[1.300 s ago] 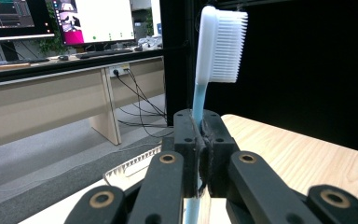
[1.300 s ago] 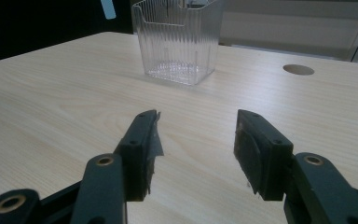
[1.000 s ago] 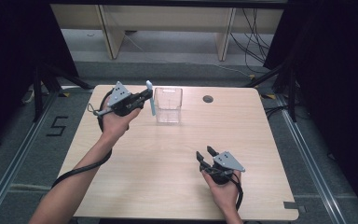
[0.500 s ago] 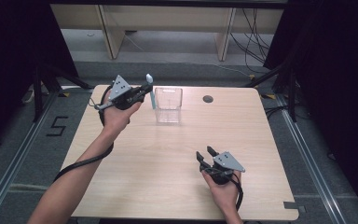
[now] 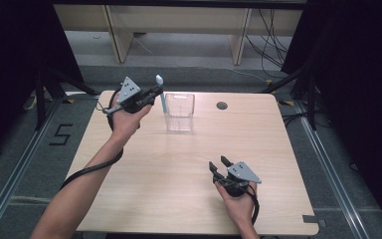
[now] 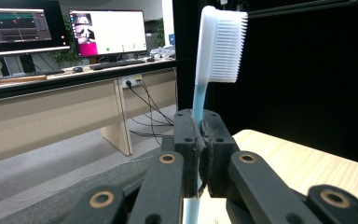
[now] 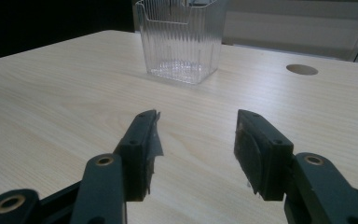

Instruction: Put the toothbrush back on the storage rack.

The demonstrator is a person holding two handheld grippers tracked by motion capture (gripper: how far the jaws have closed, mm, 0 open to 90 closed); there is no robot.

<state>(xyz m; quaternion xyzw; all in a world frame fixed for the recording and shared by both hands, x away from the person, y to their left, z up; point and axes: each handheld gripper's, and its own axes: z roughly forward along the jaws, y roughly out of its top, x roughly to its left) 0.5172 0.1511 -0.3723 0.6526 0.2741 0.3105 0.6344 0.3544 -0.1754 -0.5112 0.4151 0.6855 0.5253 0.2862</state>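
Since the earlier frame the left gripper (image 5: 155, 92) has lifted slightly at the bench's (image 5: 144, 169) far left, fingers clenched on the light-blue, white-headed toothbrush (image 6: 204, 79). Its long axis stands upright, head up, beside the clear ribbed plastic cup (image 5: 179, 111). The right gripper (image 7: 196, 140) rests released near right.

Only the clear container (image 5: 179, 111) stands on the table (image 5: 144, 169), near its far edge.
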